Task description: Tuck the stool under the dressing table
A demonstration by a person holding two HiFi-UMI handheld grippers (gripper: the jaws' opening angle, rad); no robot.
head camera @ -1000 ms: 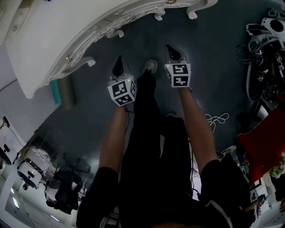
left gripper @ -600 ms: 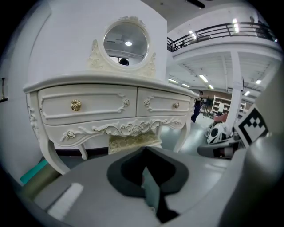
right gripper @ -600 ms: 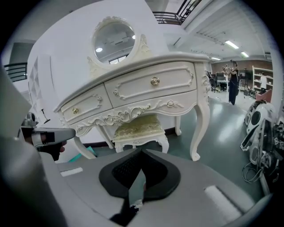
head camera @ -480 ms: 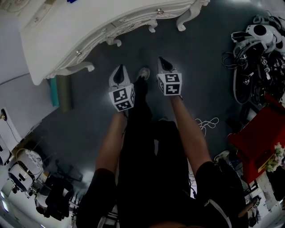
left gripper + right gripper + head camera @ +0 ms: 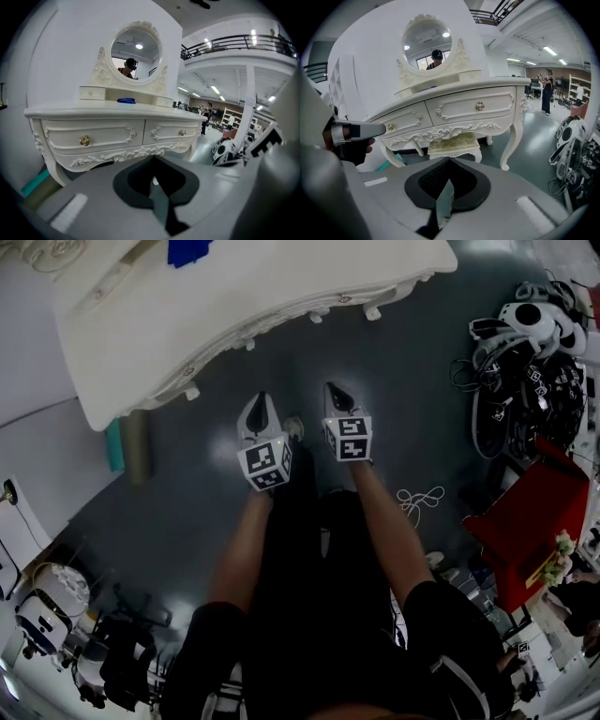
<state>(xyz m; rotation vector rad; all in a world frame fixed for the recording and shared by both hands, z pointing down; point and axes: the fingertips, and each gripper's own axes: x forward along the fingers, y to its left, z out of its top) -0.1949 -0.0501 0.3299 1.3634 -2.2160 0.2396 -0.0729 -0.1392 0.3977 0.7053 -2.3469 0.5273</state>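
Both grippers, the left gripper and the right gripper, are squeezed shut on nothing, and the stool sits straight ahead, well apart from them, under the dressing table between its legs, probably tucked in enough.

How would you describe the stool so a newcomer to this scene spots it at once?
Start at the white carved dressing table with the round mirror against the wall. Between its curved legs, under the top, stands the stool. Unlike anything nearby, it has a pale green patterned cushion on short white legs.
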